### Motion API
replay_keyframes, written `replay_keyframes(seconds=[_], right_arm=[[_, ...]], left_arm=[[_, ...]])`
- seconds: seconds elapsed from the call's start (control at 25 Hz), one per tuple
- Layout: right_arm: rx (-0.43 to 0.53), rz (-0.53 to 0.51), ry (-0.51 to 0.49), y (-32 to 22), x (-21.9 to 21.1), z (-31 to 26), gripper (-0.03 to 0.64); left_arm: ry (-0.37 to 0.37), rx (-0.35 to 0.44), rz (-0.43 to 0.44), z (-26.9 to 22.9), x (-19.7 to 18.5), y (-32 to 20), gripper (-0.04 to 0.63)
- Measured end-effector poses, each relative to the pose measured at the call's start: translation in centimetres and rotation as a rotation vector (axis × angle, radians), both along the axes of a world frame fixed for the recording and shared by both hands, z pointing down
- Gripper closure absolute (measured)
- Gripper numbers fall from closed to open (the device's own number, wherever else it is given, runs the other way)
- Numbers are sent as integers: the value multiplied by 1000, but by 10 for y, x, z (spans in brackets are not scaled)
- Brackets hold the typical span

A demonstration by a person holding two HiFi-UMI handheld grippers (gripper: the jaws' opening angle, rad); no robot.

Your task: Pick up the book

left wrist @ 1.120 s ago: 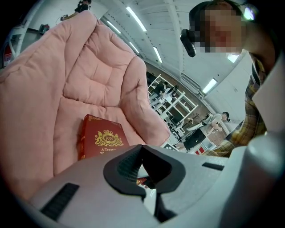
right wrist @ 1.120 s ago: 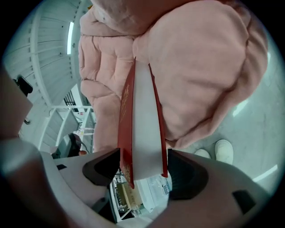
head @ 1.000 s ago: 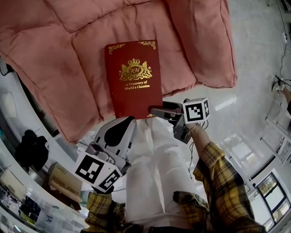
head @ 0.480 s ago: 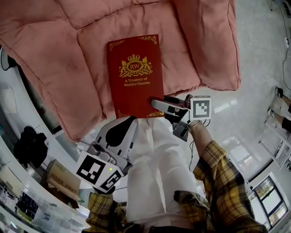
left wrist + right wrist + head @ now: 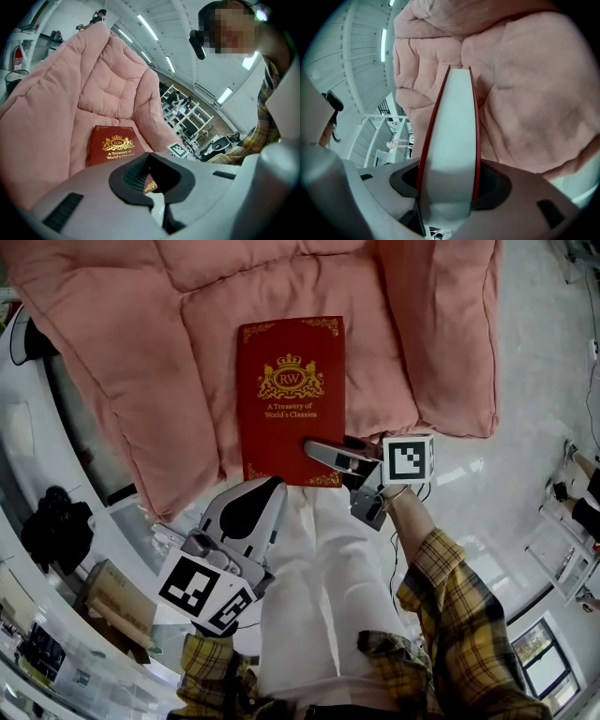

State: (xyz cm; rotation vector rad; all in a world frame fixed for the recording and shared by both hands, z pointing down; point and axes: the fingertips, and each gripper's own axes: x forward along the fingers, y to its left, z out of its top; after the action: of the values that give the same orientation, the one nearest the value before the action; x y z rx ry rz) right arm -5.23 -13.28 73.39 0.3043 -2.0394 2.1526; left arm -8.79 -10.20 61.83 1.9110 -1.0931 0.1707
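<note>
A dark red book (image 5: 291,399) with gold lettering lies face up on a pink quilted cushion (image 5: 141,352). It also shows in the left gripper view (image 5: 112,147). My right gripper (image 5: 315,452) reaches in from the right at the book's near right corner, one jaw lying over the cover. In the right gripper view the book's pale page edge (image 5: 452,140) stands between the closing jaws (image 5: 447,176), and both red covers lie against the pads. My left gripper (image 5: 266,487) hangs apart, just short of the book's near edge, its tips (image 5: 150,154) together on nothing.
The cushion spreads wide round the book and ends near my legs in white trousers (image 5: 319,587). Glossy pale floor (image 5: 534,352) lies to the right. A black object (image 5: 56,526) and stacked things (image 5: 117,592) sit at the lower left.
The right gripper has slid further over the book's near right corner, so more of the jaw covers it. The left gripper has stayed where it was.
</note>
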Motion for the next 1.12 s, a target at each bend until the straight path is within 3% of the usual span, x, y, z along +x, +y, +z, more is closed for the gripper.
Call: replay_keyframes(seconds=[0.6, 0.84, 1.0, 1.12], right_arm=[[-83, 67, 87, -5, -12, -55, 356], [-40, 90, 2, -14, -13, -115, 356], [-37, 81, 54, -13, -1, -146, 356], [4, 74, 22, -24, 1, -183, 356]], left_arm=[[14, 77, -34, -69, -17, -21, 591], [8, 124, -31, -112, -15, -34, 591], [15, 139, -31, -143, -14, -38, 591], [14, 166, -30, -170, -9, -47, 591]])
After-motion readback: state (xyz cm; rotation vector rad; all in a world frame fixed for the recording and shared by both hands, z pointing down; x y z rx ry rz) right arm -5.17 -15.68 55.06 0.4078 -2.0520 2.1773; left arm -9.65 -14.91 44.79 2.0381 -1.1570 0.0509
